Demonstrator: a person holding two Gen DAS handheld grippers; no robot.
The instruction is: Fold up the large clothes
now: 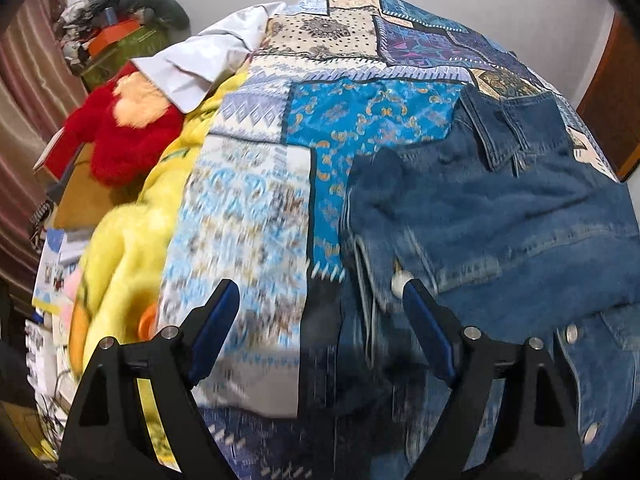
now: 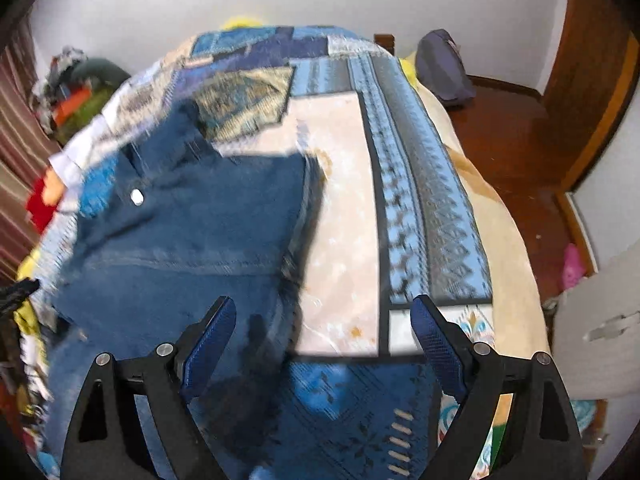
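The left gripper (image 1: 320,300) and the right gripper (image 2: 324,316) both stand wide open and hold nothing. The denim jacket (image 1: 500,216) lies on the patchwork bedspread (image 1: 256,216) under them. A yellow blanket (image 1: 120,248) lies beside the bedspread.

One denim jacket (image 1: 500,216) lies on one patchwork bedspread (image 1: 256,208), beside one yellow blanket (image 1: 120,240), one red plush toy (image 1: 120,136) and one white garment (image 1: 200,64).
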